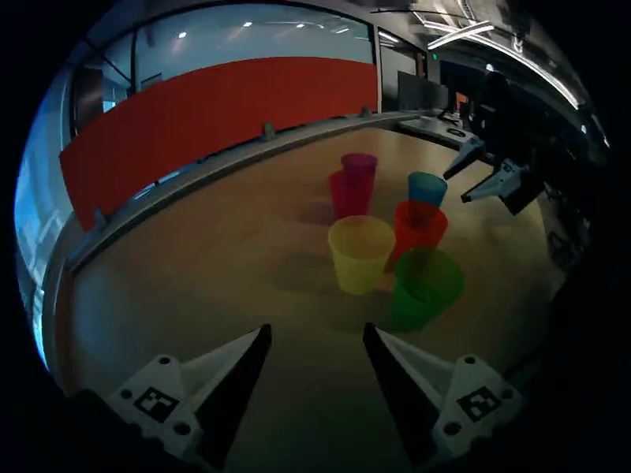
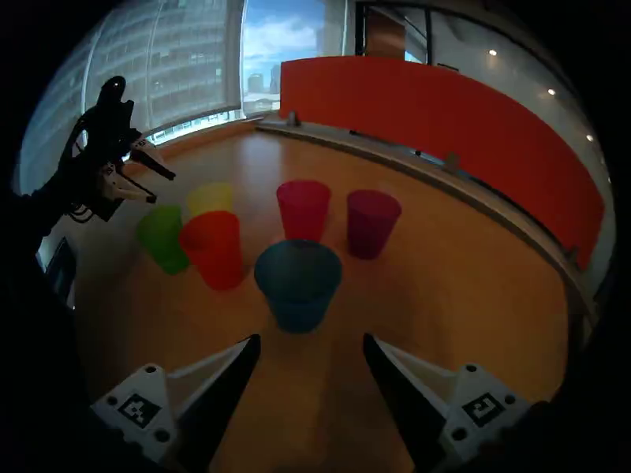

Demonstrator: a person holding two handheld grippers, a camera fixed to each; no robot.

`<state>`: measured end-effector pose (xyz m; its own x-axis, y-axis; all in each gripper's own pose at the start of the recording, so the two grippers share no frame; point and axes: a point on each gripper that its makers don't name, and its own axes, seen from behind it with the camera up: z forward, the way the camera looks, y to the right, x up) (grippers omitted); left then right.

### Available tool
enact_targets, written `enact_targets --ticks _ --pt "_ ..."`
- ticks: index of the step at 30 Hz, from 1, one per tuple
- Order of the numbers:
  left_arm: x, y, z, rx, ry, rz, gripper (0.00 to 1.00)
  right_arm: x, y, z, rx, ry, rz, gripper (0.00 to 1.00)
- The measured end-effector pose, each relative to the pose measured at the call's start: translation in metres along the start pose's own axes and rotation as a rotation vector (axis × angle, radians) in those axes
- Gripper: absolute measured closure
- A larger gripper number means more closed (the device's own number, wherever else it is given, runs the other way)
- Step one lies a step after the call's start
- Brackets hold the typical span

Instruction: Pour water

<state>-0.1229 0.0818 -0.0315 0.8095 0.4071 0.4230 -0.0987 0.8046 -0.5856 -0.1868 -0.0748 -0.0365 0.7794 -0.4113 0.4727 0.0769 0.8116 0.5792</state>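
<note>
Several translucent plastic cups stand upright in a cluster on a wooden table (image 1: 237,260). In the left gripper view the yellow cup (image 1: 361,252) and the green cup (image 1: 426,285) are nearest. Behind them stand an orange-red cup (image 1: 420,225), a teal cup (image 1: 427,189), a red cup (image 1: 345,197) and a magenta cup (image 1: 360,165). My left gripper (image 1: 316,333) is open and holds nothing, short of the yellow cup. My right gripper (image 2: 310,339) is open too, just short of the teal cup (image 2: 298,284). I cannot tell whether any cup holds water.
A long red partition (image 1: 221,118) runs along the table's far edge on a grey rail. Each gripper appears across the cluster from the other: the right gripper (image 1: 461,185) and the left gripper (image 2: 160,188), held by a dark sleeve. Windows (image 2: 173,71) lie beyond.
</note>
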Motion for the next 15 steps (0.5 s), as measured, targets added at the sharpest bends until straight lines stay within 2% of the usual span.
enact_targets --ticks 9,15 --pt "0.016 -0.037 -0.014 0.123 0.072 -0.147 0.14 0.009 0.009 -0.023 -0.032 0.037 0.048 0.0" --pt "0.03 -0.05 -0.029 0.179 0.128 -0.203 0.14 0.011 0.019 -0.034 -0.076 0.041 0.056 0.0"
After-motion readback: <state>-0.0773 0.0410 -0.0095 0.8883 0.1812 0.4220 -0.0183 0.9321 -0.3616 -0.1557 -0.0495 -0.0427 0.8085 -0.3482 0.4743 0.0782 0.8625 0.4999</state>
